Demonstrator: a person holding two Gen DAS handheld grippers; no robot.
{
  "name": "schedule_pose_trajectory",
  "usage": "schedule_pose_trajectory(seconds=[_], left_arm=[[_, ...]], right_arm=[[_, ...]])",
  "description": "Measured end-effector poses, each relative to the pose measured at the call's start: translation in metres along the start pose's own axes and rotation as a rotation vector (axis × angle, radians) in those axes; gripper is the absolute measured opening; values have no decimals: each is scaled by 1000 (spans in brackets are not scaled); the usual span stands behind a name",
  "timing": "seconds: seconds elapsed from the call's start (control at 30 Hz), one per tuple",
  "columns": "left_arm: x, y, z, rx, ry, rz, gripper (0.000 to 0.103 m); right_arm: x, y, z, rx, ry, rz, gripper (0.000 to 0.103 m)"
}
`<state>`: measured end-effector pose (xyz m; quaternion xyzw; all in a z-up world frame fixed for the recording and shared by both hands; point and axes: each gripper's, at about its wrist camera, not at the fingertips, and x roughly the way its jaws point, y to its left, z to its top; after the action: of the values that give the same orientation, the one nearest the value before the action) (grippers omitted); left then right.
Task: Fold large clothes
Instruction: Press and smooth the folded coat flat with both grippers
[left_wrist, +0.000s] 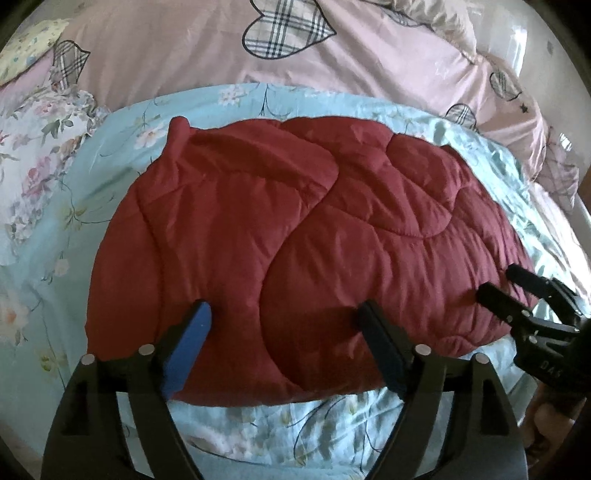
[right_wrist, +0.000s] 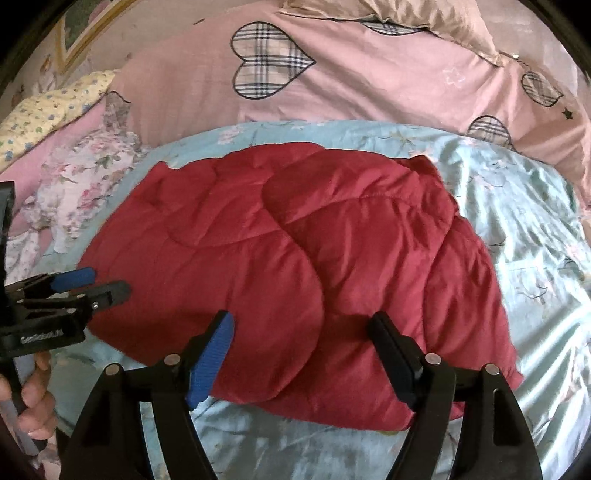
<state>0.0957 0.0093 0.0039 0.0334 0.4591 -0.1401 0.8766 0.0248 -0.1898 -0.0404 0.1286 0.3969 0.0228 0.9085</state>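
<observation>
A dark red quilted garment (left_wrist: 295, 221) lies folded into a thick pad on the light blue floral sheet (left_wrist: 122, 122). My left gripper (left_wrist: 284, 310) hovers over the garment's near edge, its jaws wide apart and nothing pinched between the blue pads. In the right wrist view the same garment (right_wrist: 295, 251) fills the middle. My right gripper (right_wrist: 303, 319) stands open above the near edge there, holding nothing. Each gripper shows in the other's view: the right gripper (left_wrist: 498, 279) at the garment's right end, the left gripper (right_wrist: 107, 281) at its left end, both with fingers parted.
A pink duvet with plaid hearts (right_wrist: 332, 85) is bunched behind the sheet. Floral pillows (right_wrist: 81, 177) lie at the left, with a yellow flowered one (right_wrist: 48, 107) further back. A person's hand (right_wrist: 33, 398) grips the left tool's handle. Bare sheet (right_wrist: 535, 221) extends to the right.
</observation>
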Motion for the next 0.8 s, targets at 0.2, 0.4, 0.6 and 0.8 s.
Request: schedule_pose_trajectory(seconds=[0.2,0.4,0.6,0.8], left_arm=[[20,-1,2,5,32,23,87],[38,0,7,4,54,32,94],[51,-1,12,6,60,40,99],[57,-1,17,6,57,46,103]], right_arm=[[22,-15,2,28,46,-28,79],[39,-33,5,66,50,-32,83],[48,-39,8,79,42,-25,88],[52,-43,8,83,26,-18,90]])
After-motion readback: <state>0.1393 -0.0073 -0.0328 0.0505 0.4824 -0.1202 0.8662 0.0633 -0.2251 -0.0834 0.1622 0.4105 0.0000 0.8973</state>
